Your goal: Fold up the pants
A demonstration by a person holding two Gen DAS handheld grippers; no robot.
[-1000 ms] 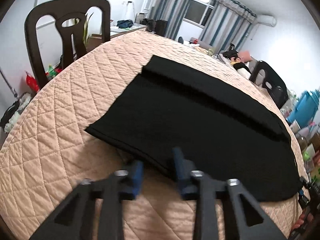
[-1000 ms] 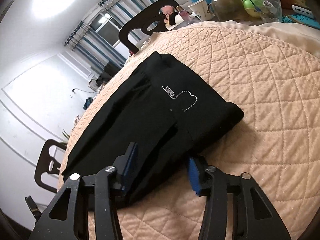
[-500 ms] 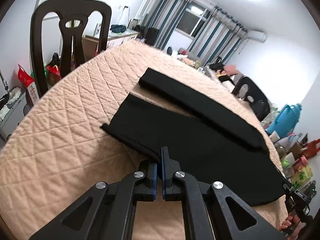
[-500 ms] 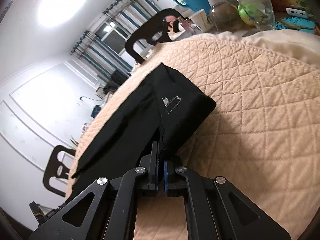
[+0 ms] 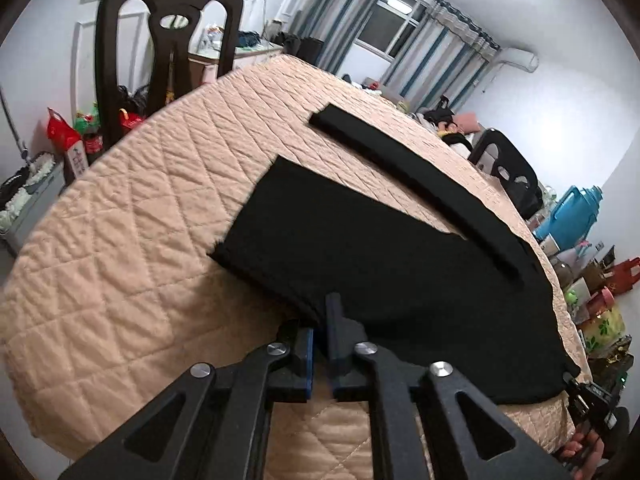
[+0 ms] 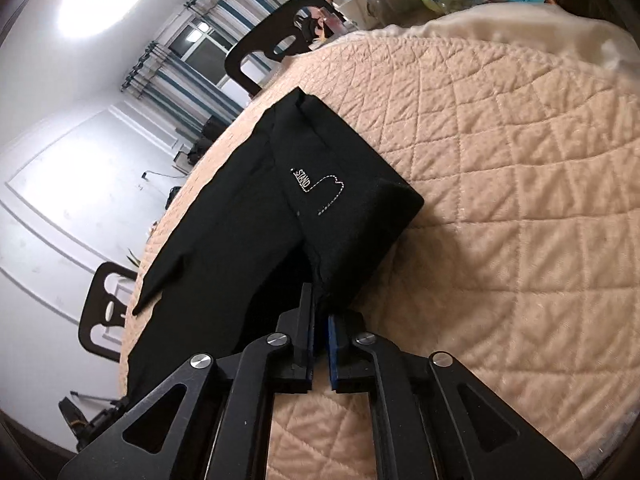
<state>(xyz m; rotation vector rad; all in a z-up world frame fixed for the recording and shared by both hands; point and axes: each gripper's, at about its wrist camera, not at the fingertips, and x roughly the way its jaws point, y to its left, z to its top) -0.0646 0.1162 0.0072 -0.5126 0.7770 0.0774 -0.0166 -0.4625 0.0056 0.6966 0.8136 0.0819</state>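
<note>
Black pants (image 5: 372,256) lie spread on the peach quilted table cover (image 5: 132,240), and I have both grippers on their near edge. In the left wrist view one leg stretches toward the left with its cuff end lying flat on the quilt, and the other leg runs as a narrow strip farther back, a wedge of quilt showing between the two. My left gripper (image 5: 320,322) has its blue-padded fingers (image 5: 306,348) close together, with the near hem of the nearer leg pinched between them; the jaws are easing open slightly, yet cloth sits in the narrow gap and the pads look pressed on it.

In the right wrist view the waist end of the pants (image 6: 320,200) sits on the quilted table cover (image 6: 520,200), with a small white stitched mark (image 6: 320,188) reading "STAND" on the upper layer. My right gripper (image 6: 318,308) likewise has its jaws nearly together and opening a little, clamped on a gathered fold of the waist edge that rises off the quilt into the pads.

Around the table, a dark chair (image 5: 168,56) stands at the far left in the left wrist view and another dark chair (image 5: 508,172) at the far right, with a blue jug (image 5: 572,216) and cluttered packages beyond it. Striped curtains (image 5: 432,36) frame a window on the far wall.
</note>
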